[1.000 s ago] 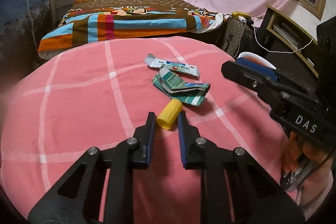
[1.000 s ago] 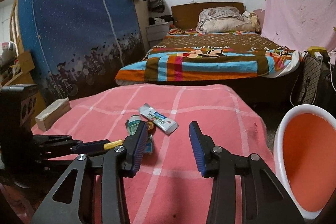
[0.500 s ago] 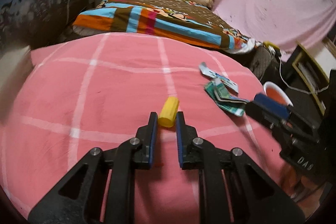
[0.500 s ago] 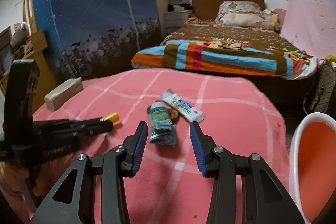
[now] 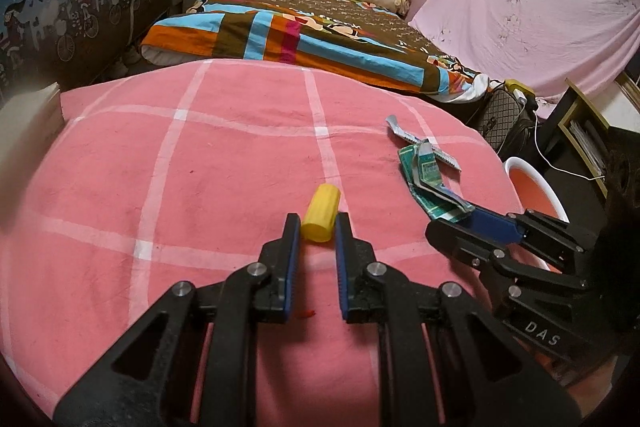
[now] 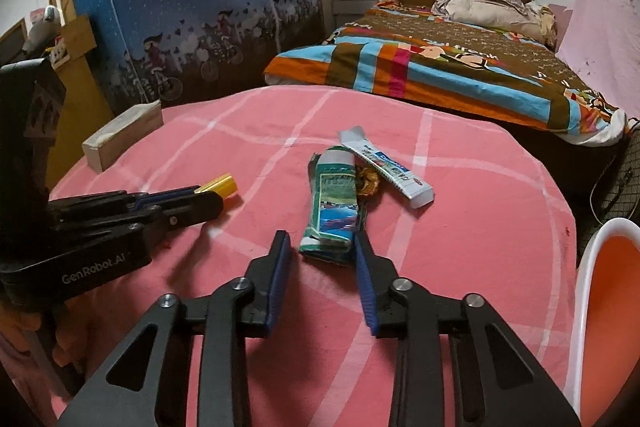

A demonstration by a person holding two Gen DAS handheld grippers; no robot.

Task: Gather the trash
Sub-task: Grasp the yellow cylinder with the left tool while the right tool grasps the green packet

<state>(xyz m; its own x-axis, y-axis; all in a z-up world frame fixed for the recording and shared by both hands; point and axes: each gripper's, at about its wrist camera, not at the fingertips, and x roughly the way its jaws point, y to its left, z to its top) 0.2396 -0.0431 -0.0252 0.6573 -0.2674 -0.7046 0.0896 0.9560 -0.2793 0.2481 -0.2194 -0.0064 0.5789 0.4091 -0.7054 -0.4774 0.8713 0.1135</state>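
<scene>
Pick-up step. My left gripper (image 5: 316, 227) sat apart, astride the yellow cap (image 5: 321, 213) on the surface (image 5: 180, 187). Right gripper (image 6: 322, 247) was apart too, around the green wrapper (image 6: 335, 203). Next, I judged: squeeze both, carry to the bin (image 6: 592, 267) at 3 o'clock.

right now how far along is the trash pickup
Nothing looks binned: the orange bin shows no trash inside. In hand: the left tool brackets the yellow cap, jaws not clamped; the right tool straddles the green wrapper, open. Left: both of those, the white tube and a brown scrap.
</scene>
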